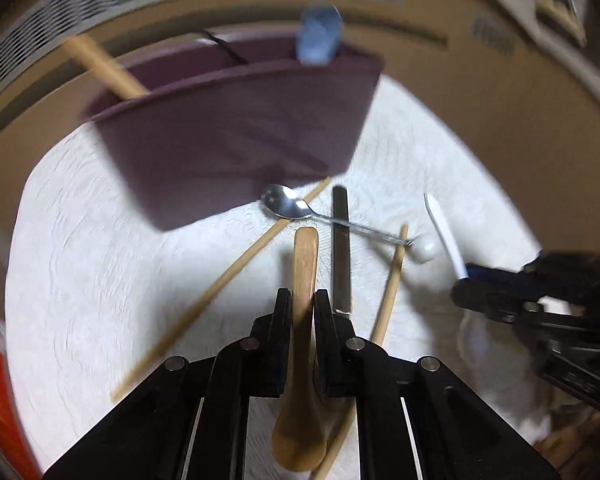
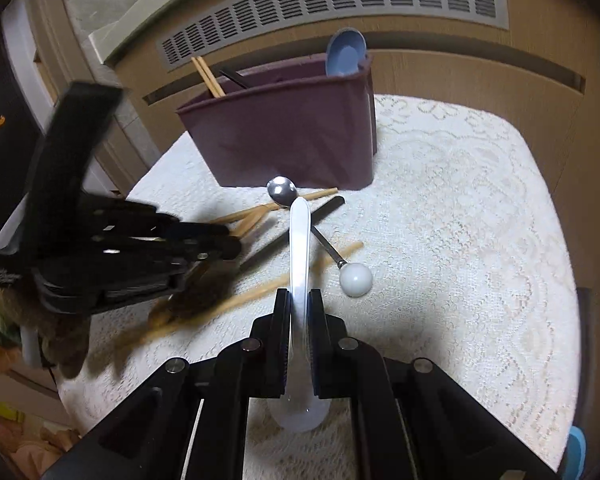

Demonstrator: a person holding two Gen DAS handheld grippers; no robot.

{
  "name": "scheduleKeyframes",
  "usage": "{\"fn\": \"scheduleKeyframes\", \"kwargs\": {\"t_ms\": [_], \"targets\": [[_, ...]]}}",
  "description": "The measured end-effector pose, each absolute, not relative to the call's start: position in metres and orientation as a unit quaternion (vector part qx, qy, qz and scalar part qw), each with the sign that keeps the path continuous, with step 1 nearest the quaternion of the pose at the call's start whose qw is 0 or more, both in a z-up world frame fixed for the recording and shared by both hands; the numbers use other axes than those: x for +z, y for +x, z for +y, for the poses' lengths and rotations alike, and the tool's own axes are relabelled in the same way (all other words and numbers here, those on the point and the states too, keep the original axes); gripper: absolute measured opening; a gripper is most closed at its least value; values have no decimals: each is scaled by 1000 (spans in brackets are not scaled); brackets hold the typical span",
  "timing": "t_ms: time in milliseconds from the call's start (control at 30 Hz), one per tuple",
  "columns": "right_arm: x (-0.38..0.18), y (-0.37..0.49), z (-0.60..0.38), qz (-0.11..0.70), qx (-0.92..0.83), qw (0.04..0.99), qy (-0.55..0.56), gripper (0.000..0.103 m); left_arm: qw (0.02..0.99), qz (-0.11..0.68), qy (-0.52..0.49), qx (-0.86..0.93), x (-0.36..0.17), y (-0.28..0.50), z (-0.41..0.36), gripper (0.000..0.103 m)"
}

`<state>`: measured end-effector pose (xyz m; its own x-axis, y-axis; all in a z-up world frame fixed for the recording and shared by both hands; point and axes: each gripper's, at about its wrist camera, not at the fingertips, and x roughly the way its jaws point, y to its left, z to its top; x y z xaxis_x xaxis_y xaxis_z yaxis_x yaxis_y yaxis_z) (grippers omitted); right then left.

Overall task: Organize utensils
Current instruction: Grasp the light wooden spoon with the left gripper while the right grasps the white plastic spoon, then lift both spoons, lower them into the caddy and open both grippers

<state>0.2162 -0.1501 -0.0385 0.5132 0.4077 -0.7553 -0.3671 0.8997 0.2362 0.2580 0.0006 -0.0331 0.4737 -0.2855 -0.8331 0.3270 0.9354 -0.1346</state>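
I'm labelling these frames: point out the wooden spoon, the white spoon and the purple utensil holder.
wooden spoon [image 1: 304, 264], left wrist view, on its handle.
white spoon [image 2: 300, 240], right wrist view, on its handle.
purple utensil holder [image 2: 292, 136], right wrist view, on its front wall.

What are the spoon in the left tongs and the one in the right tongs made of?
The spoon in the left tongs looks like wood: tan, matte, faint grain. The spoon in the right tongs looks like white plastic, smooth and glossy, though it could be ceramic.
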Motion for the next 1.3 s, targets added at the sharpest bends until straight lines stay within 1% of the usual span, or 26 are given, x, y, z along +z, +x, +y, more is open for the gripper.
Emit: {"fn": "scheduleKeyframes", "kwargs": {"t_ms": [100,433,633,700,833,967,1067,1167,1300], "targets": [[-28,211,-149,434,225,872,24,8,885,436,12,-165,-11,229,7,11],[5,185,-142,395,231,889,19,8,919,351,-35,-175,45,179,40,11],[44,170,-145,351,234,906,12,8,941,287,-35,-177,95,153,50,11],[64,168,-146,329,239,914,11,8,947,261,-34,-182,117,150,53,11],[106,168,-145,285,243,927,1,8,959,210,-35,-188,163,152,58,11],[163,176,-143,219,245,944,-8,8,968,159,-35,-193,208,160,62,11],[201,185,-138,170,240,956,-17,8,968,151,-44,-196,230,182,67,11],[222,196,-133,135,244,960,-17,8,970,148,-44,-187,237,203,70,11],[226,223,-130,130,249,960,-5,8,968,156,-55,-187,232,231,72,11]]}}
